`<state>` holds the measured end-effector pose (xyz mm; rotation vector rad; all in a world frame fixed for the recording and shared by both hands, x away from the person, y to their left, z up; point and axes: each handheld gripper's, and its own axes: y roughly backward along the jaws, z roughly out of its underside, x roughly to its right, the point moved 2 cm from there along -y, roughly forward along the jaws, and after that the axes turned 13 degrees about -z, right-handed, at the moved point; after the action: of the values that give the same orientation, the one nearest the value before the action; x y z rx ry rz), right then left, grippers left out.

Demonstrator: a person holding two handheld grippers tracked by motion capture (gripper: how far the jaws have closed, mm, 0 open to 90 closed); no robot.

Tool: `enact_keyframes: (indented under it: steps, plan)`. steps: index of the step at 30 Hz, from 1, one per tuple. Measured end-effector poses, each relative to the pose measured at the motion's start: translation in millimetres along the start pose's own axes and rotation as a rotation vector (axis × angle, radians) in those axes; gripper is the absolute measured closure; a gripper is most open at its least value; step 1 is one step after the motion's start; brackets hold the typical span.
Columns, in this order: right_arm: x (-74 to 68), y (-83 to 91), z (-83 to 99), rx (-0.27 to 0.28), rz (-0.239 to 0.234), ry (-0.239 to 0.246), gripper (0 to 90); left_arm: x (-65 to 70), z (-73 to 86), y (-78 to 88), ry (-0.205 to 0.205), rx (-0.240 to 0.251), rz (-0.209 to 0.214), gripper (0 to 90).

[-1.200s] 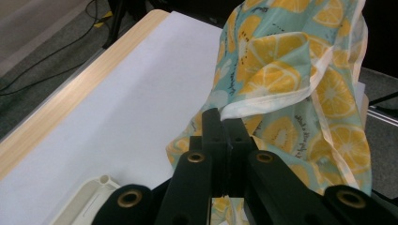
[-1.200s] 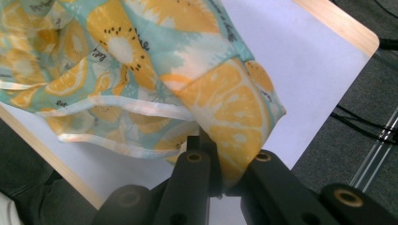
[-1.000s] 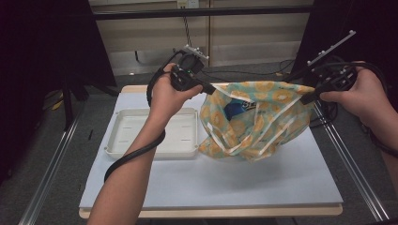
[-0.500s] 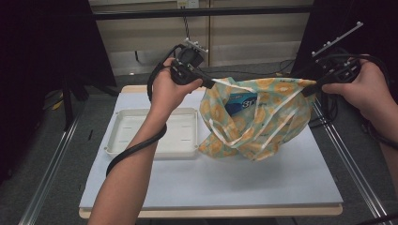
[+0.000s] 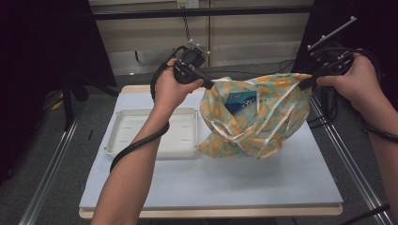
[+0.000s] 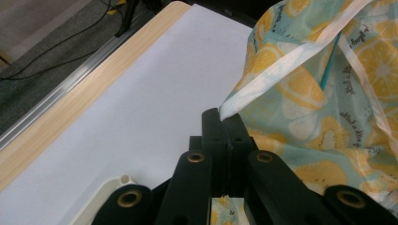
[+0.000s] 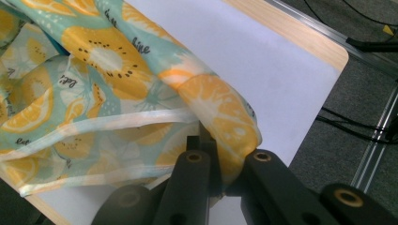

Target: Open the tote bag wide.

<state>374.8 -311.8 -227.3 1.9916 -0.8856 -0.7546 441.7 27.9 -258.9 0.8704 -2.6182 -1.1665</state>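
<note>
A cloth bag (image 5: 253, 119) printed with orange slices on pale teal hangs stretched between my two grippers above the white table mat (image 5: 211, 178). Its mouth gapes upward and a blue packet (image 5: 241, 104) shows inside. My left gripper (image 5: 210, 85) is shut on the bag's left rim, and in the left gripper view the white trim (image 6: 263, 79) runs out from between the closed jaws of that gripper (image 6: 224, 117). At the right, my right gripper (image 5: 305, 83) is shut on the opposite rim; bag fabric (image 7: 141, 103) drapes over that gripper (image 7: 213, 140) in its own view. White straps dangle down the bag's front.
A shallow white tray (image 5: 155, 136) lies on the mat left of the bag, under my left forearm. Metal rails (image 5: 349, 159) run along both table sides, and cables lie on the floor to the right. The wooden table edge (image 5: 211, 212) runs across the front.
Both grippers have lifted slightly with the bag, and the right one has drifted a little farther right, pulling the bag's mouth wider and tauter.
</note>
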Motion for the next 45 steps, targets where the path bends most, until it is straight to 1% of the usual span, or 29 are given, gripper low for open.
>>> enact_keyframes:
  steps: [3,6,7,8,10,11,13,14,16,17,21,22,23,24,25,27,28,29,30,32,33,34,35,38,40,41,42,44,45]
  plan:
    - [2.8,-3.4,-1.5,-0.001,-0.001,-0.005,90.0,-0.3,2.3,-8.1,0.003,-0.012,0.013,90.0]
    - [4.2,-8.7,-1.5,-0.017,0.002,-0.009,90.0,0.0,3.7,-11.9,-0.002,-0.022,0.018,90.0]
    - [5.0,-11.0,-1.0,-0.028,0.003,-0.007,90.0,1.3,5.1,-16.5,0.003,-0.031,0.019,90.0]
    - [5.8,-13.3,-0.4,-0.034,0.000,-0.011,90.0,1.1,5.9,-18.7,-0.002,-0.034,0.023,90.0]
    - [6.9,-15.4,0.2,-0.036,-0.002,-0.017,90.0,0.8,6.8,-20.5,-0.002,-0.043,0.025,90.0]
    - [9.5,-19.5,1.9,-0.039,-0.011,-0.019,90.0,0.8,8.7,-25.0,0.001,-0.047,0.031,90.0]
    - [10.1,-20.5,2.3,-0.038,-0.008,-0.022,90.0,0.8,9.7,-26.8,0.002,-0.052,0.032,90.0]
    - [11.8,-23.4,3.8,-0.047,-0.020,-0.024,90.0,0.8,10.8,-29.2,0.001,-0.055,0.033,90.0]
    - [12.3,-24.6,4.5,-0.052,-0.016,-0.023,90.0,1.5,12.5,-32.4,0.002,-0.065,0.039,90.0]
    - [13.3,-28.0,5.9,-0.058,-0.028,-0.018,90.0,1.9,14.0,-35.7,0.003,-0.067,0.042,90.0]
    - [15.4,-33.4,8.8,-0.067,-0.036,-0.028,90.0,5.0,16.4,-41.2,0.003,-0.071,0.053,90.0]
    - [16.0,-35.0,9.7,-0.071,-0.033,-0.023,90.0,5.1,17.3,-42.5,-0.001,-0.077,0.056,90.0]
    - [16.0,-36.8,10.4,-0.071,-0.035,-0.027,90.0,5.4,18.0,-43.5,0.002,-0.082,0.056,90.0]
    - [16.6,-38.3,11.2,-0.076,-0.038,-0.028,90.0,6.2,19.2,-45.0,0.016,-0.074,0.059,90.0]
    - [16.4,-39.8,11.8,-0.081,-0.037,-0.034,90.0,6.2,19.2,-45.0,0.016,-0.074,0.059,90.0]
    - [16.7,-41.5,12.6,-0.086,-0.039,-0.026,90.0,6.9,21.3,-46.3,0.011,-0.080,0.062,90.0]
    - [15.7,-45.6,14.5,-0.093,-0.047,-0.022,90.0,6.7,22.4,-46.8,0.004,-0.081,0.064,90.0]
    - [14.9,-46.7,15.0,-0.099,-0.046,-0.030,90.0,6.9,24.7,-47.9,0.005,-0.081,0.062,90.0]
    - [15.2,-48.5,15.9,-0.103,-0.051,-0.017,90.0,6.8,26.1,-47.9,0.004,-0.083,0.066,89.9]
    - [14.0,-50.8,17.0,-0.106,-0.056,-0.017,90.0,6.2,29.4,-48.0,0.010,-0.074,0.060,89.4]
    - [13.2,-51.4,17.2,-0.108,-0.057,-0.019,90.0,6.1,31.0,-47.5,0.009,-0.078,0.057,88.4]
    - [12.7,-51.8,17.4,-0.111,-0.056,-0.018,90.0,5.7,32.5,-47.3,0.006,-0.075,0.056,85.9]
    - [12.2,-52.1,17.6,-0.109,-0.053,-0.016,90.0,5.5,34.3,-47.0,-0.001,-0.078,0.045,81.8]
    - [11.0,-51.3,18.1,-0.116,-0.050,-0.016,90.0,4.1,39.4,-43.7,0.015,-0.067,0.036,71.6]
    - [10.2,-50.5,18.4,-0.120,-0.051,-0.022,90.0,3.7,40.9,-41.9,0.005,-0.071,0.028,61.0]
    - [10.2,-50.5,18.4,-0.120,-0.051,-0.022,90.0,3.6,42.4,-39.8,0.004,-0.069,0.023,61.0]
    - [10.4,-50.8,19.2,-0.115,-0.053,-0.012,90.0,3.2,45.9,-35.4,-0.002,-0.060,0.018,53.2]
    - [10.1,-51.1,19.9,-0.117,-0.055,-0.010,90.0,4.4,50.1,-32.1,0.004,-0.063,0.011,46.4]
    - [9.9,-51.3,20.2,-0.120,-0.056,-0.013,90.0,4.3,52.4,-30.3,-0.001,-0.066,0.011,43.8]
